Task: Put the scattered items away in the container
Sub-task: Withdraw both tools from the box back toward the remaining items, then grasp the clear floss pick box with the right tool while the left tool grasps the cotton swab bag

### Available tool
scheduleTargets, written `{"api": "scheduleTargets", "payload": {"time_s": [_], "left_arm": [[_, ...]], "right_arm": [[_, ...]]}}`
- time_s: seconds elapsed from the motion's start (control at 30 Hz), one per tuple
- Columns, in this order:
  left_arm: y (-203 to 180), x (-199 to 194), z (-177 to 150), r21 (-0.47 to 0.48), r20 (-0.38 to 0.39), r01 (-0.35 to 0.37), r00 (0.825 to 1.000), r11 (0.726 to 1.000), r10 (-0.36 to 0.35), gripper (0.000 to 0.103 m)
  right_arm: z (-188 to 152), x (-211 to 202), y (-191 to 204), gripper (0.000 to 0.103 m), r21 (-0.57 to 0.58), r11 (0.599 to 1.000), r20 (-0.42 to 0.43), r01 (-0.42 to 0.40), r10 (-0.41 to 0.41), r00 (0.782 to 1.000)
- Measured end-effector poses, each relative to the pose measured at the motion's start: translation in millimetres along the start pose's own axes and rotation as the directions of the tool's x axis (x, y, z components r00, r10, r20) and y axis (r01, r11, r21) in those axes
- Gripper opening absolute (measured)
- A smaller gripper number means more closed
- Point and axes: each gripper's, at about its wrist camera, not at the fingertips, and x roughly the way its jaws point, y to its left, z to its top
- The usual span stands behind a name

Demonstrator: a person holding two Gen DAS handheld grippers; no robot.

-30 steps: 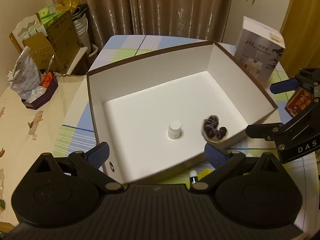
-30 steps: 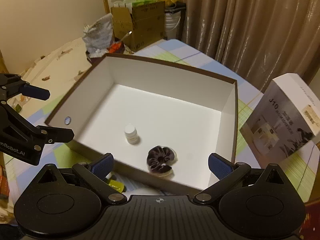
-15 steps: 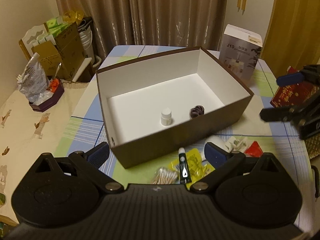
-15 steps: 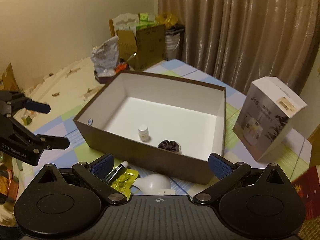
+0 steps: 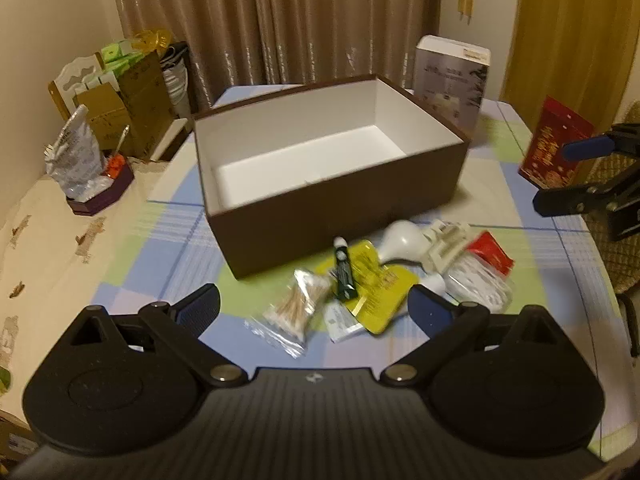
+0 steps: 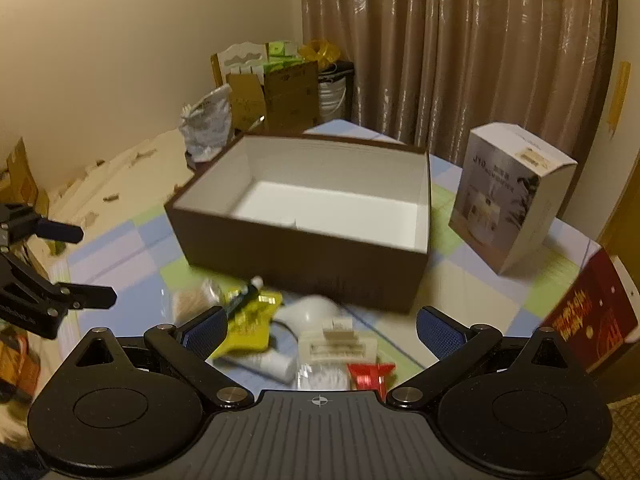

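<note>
A brown box with a white inside [image 5: 344, 208] [image 6: 304, 248] stands on the table; its contents are hidden behind the near wall. In front of it lie a bag of cotton swabs [image 5: 296, 308], a dark green tube [image 5: 344, 272], a yellow sachet [image 5: 372, 284] [image 6: 250, 320], a white bulb-shaped item [image 5: 400, 236] [image 6: 312, 310], a white clip [image 5: 444, 244] and a red-topped packet [image 5: 486, 264] [image 6: 368, 374]. My left gripper [image 5: 314, 304] is open and empty above the swabs. My right gripper [image 6: 320, 328] is open and empty above the pile.
A grey-white carton [image 5: 452, 80] [image 6: 508, 200] stands behind the box at the right. A red packet [image 5: 556, 140] [image 6: 592, 320] lies at the table's right edge. Cardboard boxes and bags [image 5: 120, 96] stand on the floor at the left. The plaid tablecloth [image 5: 168, 248] covers the table.
Both grippers have pulled back and lowered from over the box. The bottle and the scrunchie inside are now hidden by its wall, and the scattered items have come into view.
</note>
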Motion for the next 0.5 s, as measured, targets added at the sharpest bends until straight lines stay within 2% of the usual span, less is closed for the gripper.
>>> {"api": "scheduleTargets", "payload": {"time_s": [0.27, 0.5], "left_arm": [[-9.2, 5.8, -26.1, 0.016, -0.042, -0.009, 0.999, 1.000, 0.010, 0.096], [-12.1, 18.6, -34.7, 0.021, -0.078, -0.004, 0.997, 1.000, 0.006, 0.095]], "right_arm": [[-45.0, 0.3, 0.1, 0.103, 0.054, 0.999, -0.043, 0.004, -0.001, 0.999], [-69.4, 14.8, -5.7, 0.103, 0.110, 0.994, -0.076, -0.016, 0.025, 0.997]]}}
